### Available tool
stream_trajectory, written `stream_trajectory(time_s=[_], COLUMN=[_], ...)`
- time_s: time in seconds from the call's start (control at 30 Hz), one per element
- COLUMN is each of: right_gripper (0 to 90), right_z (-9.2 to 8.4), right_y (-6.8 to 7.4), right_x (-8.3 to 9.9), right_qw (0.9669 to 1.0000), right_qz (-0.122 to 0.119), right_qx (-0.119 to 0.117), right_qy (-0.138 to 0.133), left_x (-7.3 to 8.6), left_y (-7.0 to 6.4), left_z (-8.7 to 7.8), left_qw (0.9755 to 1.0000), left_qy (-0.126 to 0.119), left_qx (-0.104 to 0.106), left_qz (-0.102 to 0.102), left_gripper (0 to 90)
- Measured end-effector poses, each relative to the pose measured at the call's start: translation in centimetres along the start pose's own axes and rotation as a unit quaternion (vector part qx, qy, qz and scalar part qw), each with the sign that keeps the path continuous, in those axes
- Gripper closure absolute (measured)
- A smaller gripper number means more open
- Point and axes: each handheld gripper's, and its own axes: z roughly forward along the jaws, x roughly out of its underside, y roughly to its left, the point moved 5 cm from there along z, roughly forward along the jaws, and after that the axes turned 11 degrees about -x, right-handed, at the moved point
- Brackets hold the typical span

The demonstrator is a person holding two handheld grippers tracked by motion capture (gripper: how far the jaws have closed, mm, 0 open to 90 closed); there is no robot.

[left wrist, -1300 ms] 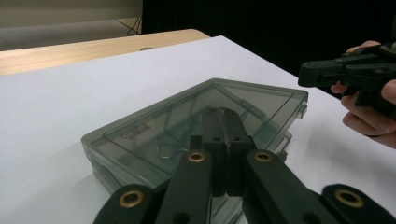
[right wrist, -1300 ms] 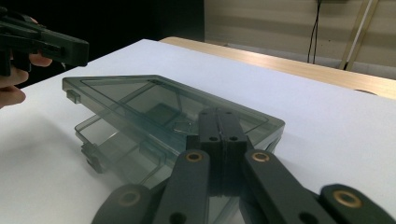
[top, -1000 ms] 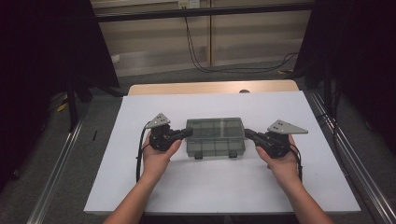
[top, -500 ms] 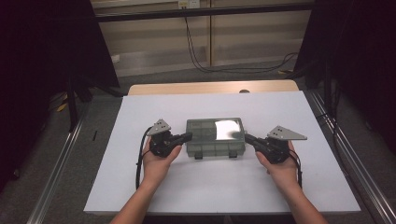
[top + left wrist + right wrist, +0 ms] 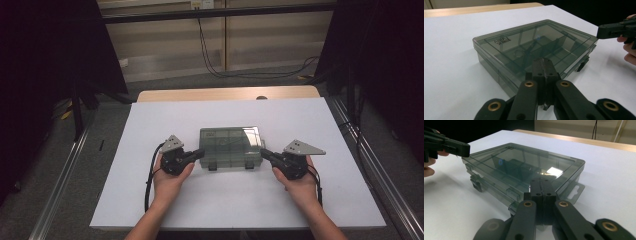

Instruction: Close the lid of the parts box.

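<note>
Centre of the high view: box [image 5: 231, 147] sits flat on the white table [image 5: 150, 200], lid down, latches facing the bottom of the frame. Left gripper [image 5: 198, 153] is at the box's left end, right gripper [image 5: 263, 153] at its right end, both with jaws together and tips at or just against the side walls. Neither clamps anything. Read: box is being bracketed or steadied from both ends, and opening hasn't begun.

Left gripper view: jaws [image 5: 543, 72] meet at lower centre, tips against the near corner of the box [image 5: 531, 47]. Lid is smoked clear plastic with embossed lettering at upper left. Dividers split the inside into several compartments. A small ring-like shape shows in one near the middle; could be a part or a moulded feature, can't tell. Other compartments look empty. Right gripper [image 5: 616, 29] comes in at the upper right edge, near the far end.

Right gripper view: jaws [image 5: 543, 191] pressed together, tips at the box [image 5: 524, 170] end that carries the hang tab [image 5: 576, 190]. Latch tabs sit along the lower left side. Left gripper [image 5: 456, 148] is at upper left, at the far corner. Compartments show no clear contents.

Next move, my guess: one gripper pins the box while the other works a front latch. Needs a tip under the latch, and the box may slide on the smooth table.
</note>
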Motion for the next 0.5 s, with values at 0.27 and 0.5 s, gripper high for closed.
stream_trajectory(time_s=[0.27,0.5], right_gripper=[90.0,90.0], right_z=[0.4,0.6], right_y=[0.1,-0.1], right_x=[0.7,1.3], right_qw=[0.9999,0.9997], right_qz=[-0.005,-0.005], right_qx=[-0.004,0.005], right_qy=[0.011,0.021], left_x=[0.8,1.3], left_y=[-0.3,0.0], left_z=[0.4,0.5], left_qw=[0.9999,0.9997], left_qy=[0.008,0.012], left_qx=[-0.013,-0.019], left_qz=[0.003,0.002], left_gripper=[90.0,90.0])
